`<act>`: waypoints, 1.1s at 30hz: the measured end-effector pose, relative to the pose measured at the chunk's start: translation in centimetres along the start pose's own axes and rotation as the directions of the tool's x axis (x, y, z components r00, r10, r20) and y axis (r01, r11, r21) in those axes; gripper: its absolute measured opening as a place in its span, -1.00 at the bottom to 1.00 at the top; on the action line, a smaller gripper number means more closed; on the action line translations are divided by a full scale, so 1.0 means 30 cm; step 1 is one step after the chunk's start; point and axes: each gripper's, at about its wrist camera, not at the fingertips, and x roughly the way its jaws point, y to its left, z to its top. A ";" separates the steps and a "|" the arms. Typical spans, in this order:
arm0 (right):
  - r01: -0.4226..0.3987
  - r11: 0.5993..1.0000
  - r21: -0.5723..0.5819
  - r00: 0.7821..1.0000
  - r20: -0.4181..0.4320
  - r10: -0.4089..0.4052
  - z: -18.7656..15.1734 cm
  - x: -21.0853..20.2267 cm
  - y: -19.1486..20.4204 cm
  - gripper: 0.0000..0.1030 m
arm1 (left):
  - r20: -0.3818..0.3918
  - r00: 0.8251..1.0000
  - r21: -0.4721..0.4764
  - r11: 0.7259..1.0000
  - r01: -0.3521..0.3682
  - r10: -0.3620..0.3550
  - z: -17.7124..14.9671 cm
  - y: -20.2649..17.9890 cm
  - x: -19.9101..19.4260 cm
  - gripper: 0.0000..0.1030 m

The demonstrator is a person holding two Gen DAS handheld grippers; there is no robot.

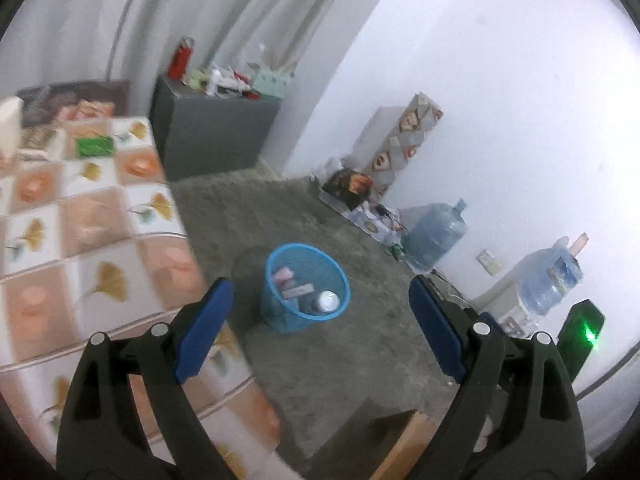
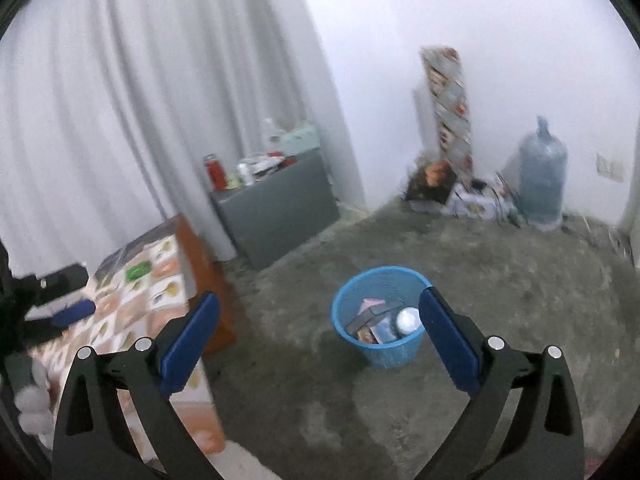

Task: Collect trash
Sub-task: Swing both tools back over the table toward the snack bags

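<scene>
A blue mesh bin [image 1: 306,286] stands on the grey floor with several pieces of trash inside, among them a white-capped bottle [image 1: 329,301] and small packets. My left gripper [image 1: 320,328] hangs above and short of it, open, nothing between its blue pads. In the right wrist view the same bin [image 2: 382,316] sits ahead of my right gripper [image 2: 318,340], which is open wide and empty. The left gripper [image 2: 60,304] shows at that view's left edge over the bed. A green packet [image 1: 95,146] lies on the bedspread [image 1: 100,240].
A grey cabinet [image 1: 212,132] with a red bottle [image 1: 181,56] and clutter stands by the curtain. Water jugs [image 1: 434,236], a patterned box [image 1: 400,140] and loose items line the white wall. A cardboard box [image 1: 404,446] sits near my left gripper.
</scene>
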 end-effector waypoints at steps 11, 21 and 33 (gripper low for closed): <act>-0.189 0.950 -0.249 0.981 0.005 0.196 -0.011 -0.183 0.295 0.88 | 0.179 0.976 -0.083 0.991 -0.109 0.122 -0.130 0.148 -0.478 0.73; -0.372 0.891 -0.260 0.925 -0.027 0.378 -0.039 -0.244 0.451 0.88 | 0.453 0.770 -0.225 0.894 -0.388 0.448 -0.251 0.312 -1.074 0.74; -0.589 0.792 -0.159 0.802 -0.232 0.550 -0.108 -0.183 0.659 0.88 | 0.346 0.692 -0.412 0.766 -0.494 0.633 -0.458 0.551 -1.300 0.75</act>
